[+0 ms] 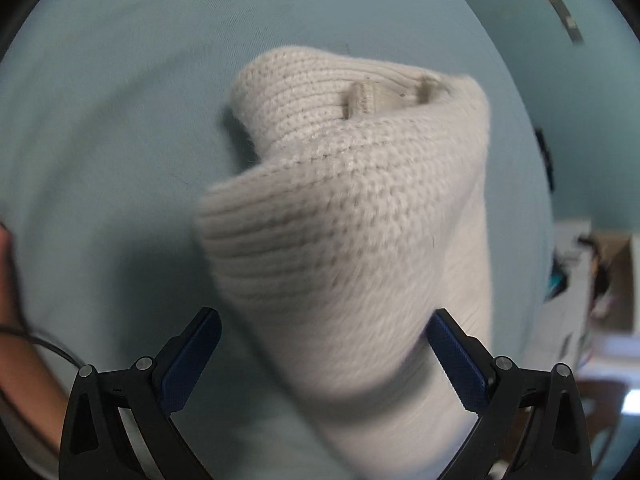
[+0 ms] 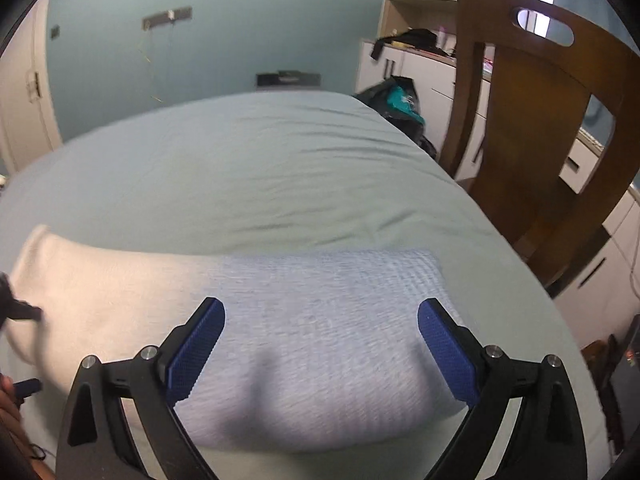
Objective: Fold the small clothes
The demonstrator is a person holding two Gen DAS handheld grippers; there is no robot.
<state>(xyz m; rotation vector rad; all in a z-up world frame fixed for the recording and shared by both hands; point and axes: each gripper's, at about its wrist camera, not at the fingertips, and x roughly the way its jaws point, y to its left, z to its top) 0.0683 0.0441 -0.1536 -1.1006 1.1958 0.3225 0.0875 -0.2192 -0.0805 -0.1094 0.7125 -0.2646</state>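
A cream knitted garment (image 1: 360, 208) lies bunched and partly folded on the pale green bed sheet (image 1: 120, 140); a small loop shows near its upper fold. My left gripper (image 1: 324, 314) hovers over its near end with the jaws wide apart, and the cloth runs between the blue pads without being pinched. In the right wrist view the same garment (image 2: 320, 320) looks pale and blurred, stretched left to right on the sheet (image 2: 240, 168). My right gripper (image 2: 321, 304) is open just above it and holds nothing.
A wooden chair (image 2: 532, 140) stands close by the bed's right side, with white cabinets (image 2: 420, 64) behind it. A dark bag with something teal (image 2: 400, 104) sits at the far right corner. A person's forearm (image 1: 16, 320) shows at the left edge.
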